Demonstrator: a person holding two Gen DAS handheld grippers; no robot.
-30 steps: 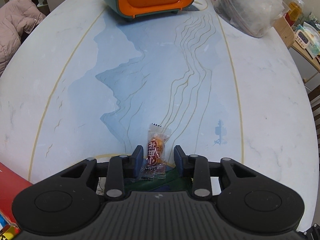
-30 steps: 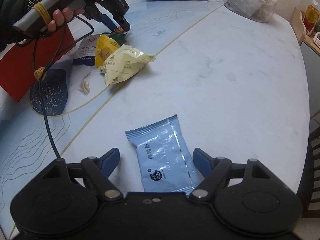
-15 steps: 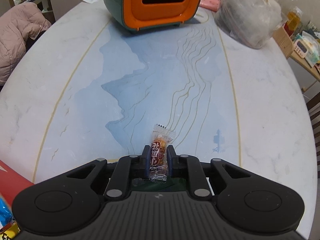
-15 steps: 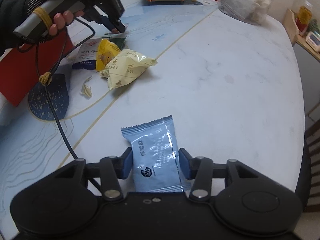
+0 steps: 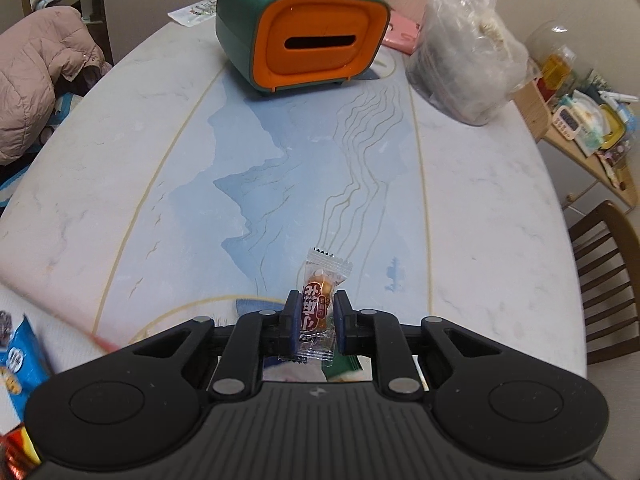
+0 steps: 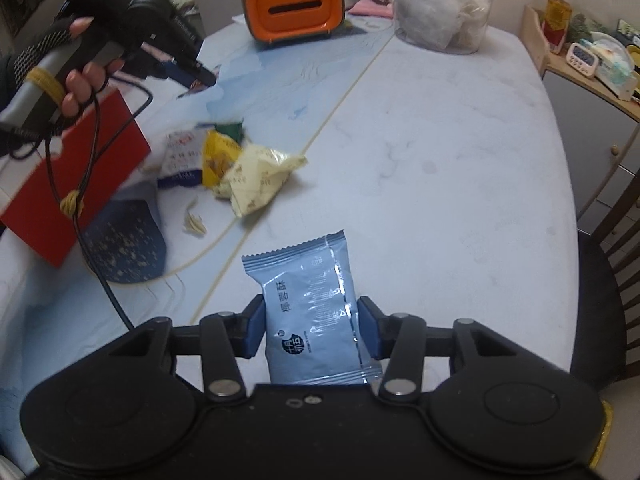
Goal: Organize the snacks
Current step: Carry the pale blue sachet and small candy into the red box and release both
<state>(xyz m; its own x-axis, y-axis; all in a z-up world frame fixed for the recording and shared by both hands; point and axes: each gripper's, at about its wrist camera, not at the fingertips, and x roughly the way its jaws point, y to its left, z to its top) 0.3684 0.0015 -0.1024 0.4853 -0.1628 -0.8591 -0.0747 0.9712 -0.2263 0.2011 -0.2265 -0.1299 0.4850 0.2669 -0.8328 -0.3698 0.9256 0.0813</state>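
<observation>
The left gripper (image 5: 316, 316) has its fingers pinching a small clear-wrapped candy (image 5: 320, 300), low in the centre of the left wrist view, with the candy's top sticking out above the pads. The right gripper (image 6: 311, 326) has its fingers pressed on both side edges of a light blue snack packet (image 6: 310, 312), low in the centre of the right wrist view.

Both snacks seem clear of the worktop (image 6: 440, 160), so the step in hand is probably the carry. I think the red box (image 6: 72, 184) at the left edge is the likely destination, but this is not certain. The loose pile of snacks (image 6: 240, 168) lies beside it. Keep both grips firm, because the film wrappers are slippery. Move the two hands one after the other, so that the cable (image 6: 96, 240) does not catch.
</observation>
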